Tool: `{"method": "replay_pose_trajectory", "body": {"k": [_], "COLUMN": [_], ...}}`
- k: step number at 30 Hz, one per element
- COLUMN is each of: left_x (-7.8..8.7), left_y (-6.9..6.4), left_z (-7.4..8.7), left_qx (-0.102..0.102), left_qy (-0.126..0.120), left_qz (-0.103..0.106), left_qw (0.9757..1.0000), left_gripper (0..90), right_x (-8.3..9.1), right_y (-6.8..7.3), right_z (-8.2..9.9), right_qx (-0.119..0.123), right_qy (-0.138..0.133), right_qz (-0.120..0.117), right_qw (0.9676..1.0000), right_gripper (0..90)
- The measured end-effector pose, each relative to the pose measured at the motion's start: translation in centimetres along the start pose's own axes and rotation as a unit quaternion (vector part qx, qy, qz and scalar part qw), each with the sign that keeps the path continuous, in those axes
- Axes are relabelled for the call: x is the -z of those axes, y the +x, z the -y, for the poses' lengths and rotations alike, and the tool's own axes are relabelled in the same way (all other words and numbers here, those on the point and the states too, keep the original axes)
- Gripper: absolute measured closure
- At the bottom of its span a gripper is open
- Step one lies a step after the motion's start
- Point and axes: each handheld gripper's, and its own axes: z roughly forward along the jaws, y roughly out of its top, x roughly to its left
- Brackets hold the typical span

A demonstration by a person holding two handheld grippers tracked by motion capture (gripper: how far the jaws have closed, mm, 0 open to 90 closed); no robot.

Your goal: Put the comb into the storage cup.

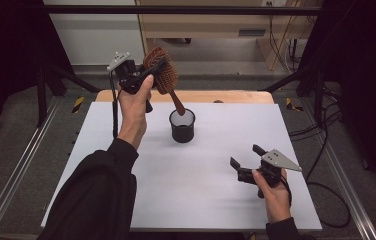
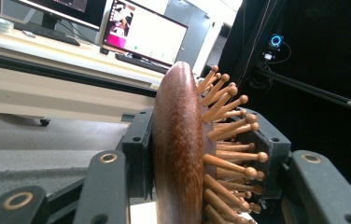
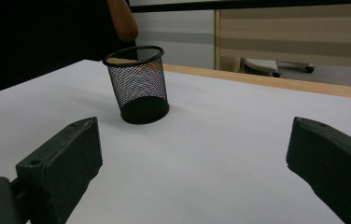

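A wooden hairbrush with peg bristles hangs in the air, its head clamped in my left gripper, which is shut on it. Its handle tip points down just above the rim of a black mesh cup standing upright mid-table. In the left gripper view the brush head sits between the black jaws, bristles to the right. My right gripper rests low at the table's front right, open and empty. In the right gripper view the cup stands ahead with the brush handle tip above it.
A white board covers the wooden table. Metal rails run along both sides of the table, and black cables lie on the floor at the right. A desk with monitors stands behind in the left gripper view.
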Motion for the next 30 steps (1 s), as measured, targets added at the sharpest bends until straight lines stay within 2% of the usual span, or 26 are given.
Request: {"method": "replay_pose_trajectory", "body": {"k": [6,9,30], "left_x": [-0.4,-0.5,-1.6], "left_y": [-0.2,-0.3,0.0], "left_z": [0.4,0.5,2.8], "left_qx": [0.000,-0.005,-0.006], "left_qy": [0.004,0.007,0.029], "left_qz": [-0.002,-0.001,-0.004], "left_qw": [1.0000,1.0000,0.9995], "left_gripper": [50.9,50.9,50.8], "right_x": [0.0,0.0,0.0], "right_y": [0.0,0.0,-0.1], "right_z": [0.0,0.0,0.1], "right_qx": [0.003,0.014,0.018], "right_qy": [0.000,0.003,0.007], "right_qz": [0.007,0.006,0.005], "right_qw": [1.0000,0.9999,0.9998], "right_gripper": [3.9,3.9,3.7]}}
